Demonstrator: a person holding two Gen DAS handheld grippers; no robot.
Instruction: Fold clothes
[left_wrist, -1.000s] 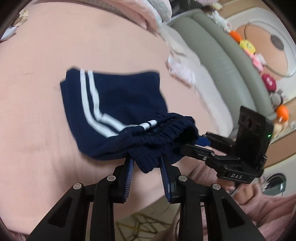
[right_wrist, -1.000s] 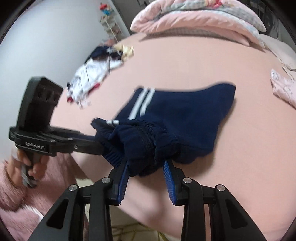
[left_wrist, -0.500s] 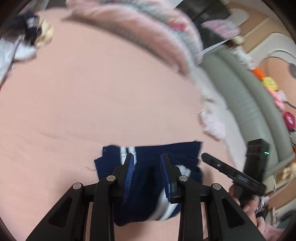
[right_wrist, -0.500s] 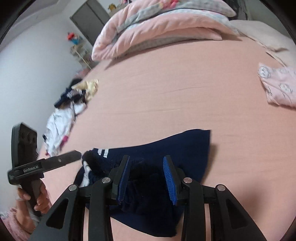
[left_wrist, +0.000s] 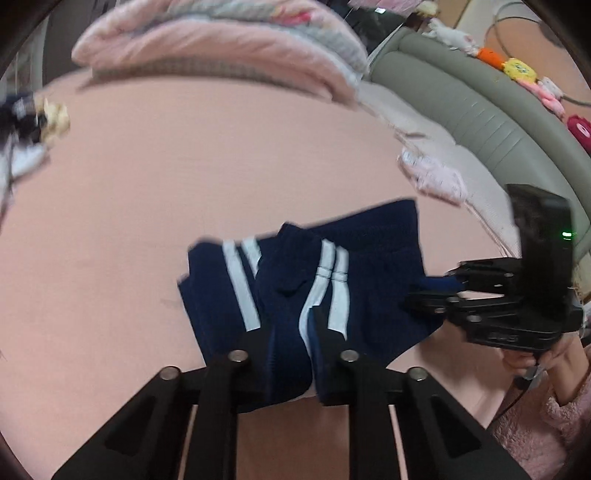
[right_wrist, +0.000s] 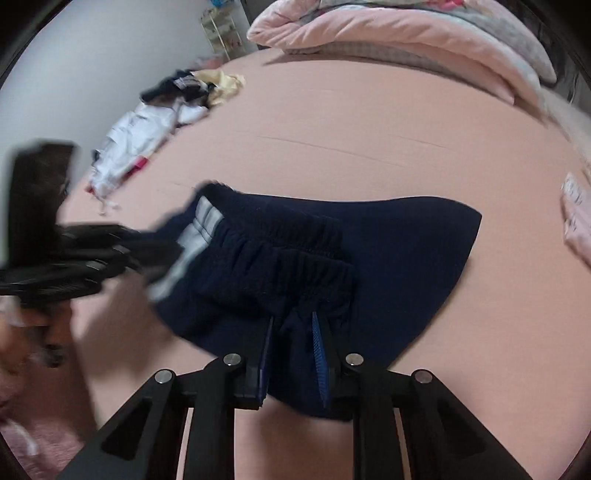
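Navy shorts (left_wrist: 376, 258) with white side stripes lie on the pink bed sheet (left_wrist: 184, 166), the elastic waistband (right_wrist: 295, 254) folded over on top. My left gripper (left_wrist: 290, 325) is at the near edge by the stripes, its jaws closing with cloth pinched between the pads. My right gripper (right_wrist: 293, 325) is at the near edge below the waistband, also closing on navy cloth. In the left wrist view the right gripper (left_wrist: 439, 288) reaches the shorts' right edge. In the right wrist view the left gripper (right_wrist: 155, 251) is blurred at the striped corner.
A folded pink quilt (right_wrist: 388, 33) lies across the back of the bed. A pile of loose clothes (right_wrist: 147, 129) sits at the far left. A pink garment (left_wrist: 432, 177) lies to the right, beside a grey-green padded edge (left_wrist: 480, 110). A person's hand (left_wrist: 543, 362) holds the right gripper.
A second ago the waistband hung bunched between both grippers. It then went down over the shorts with the jaws wide. Now both pairs of jaws have narrowed onto the cloth's near edge.
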